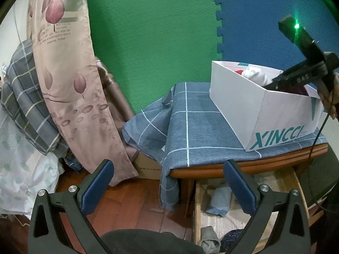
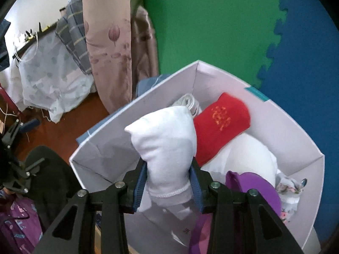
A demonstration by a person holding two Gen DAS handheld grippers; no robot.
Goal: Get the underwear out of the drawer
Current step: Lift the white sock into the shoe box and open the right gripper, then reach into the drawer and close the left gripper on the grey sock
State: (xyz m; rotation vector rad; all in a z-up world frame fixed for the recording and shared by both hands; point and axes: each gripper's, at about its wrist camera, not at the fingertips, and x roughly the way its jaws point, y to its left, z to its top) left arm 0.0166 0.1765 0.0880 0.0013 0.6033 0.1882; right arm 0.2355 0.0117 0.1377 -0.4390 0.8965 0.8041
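Two views. Left wrist: the left gripper (image 1: 168,187) hangs with fingers spread wide and nothing between them, above an open wooden drawer (image 1: 198,207) holding folded cloth items. A white box (image 1: 239,105) sits on the checked cloth (image 1: 190,127) above. Right wrist: the right gripper (image 2: 168,185) pinches white folded underwear (image 2: 164,144) over the box, beside a red garment (image 2: 220,124).

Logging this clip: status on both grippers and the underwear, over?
Right gripper shut on white rolled underwear, over the white box. Left gripper open, empty, above the open drawer. More garments left in drawer. Nothing in the way.
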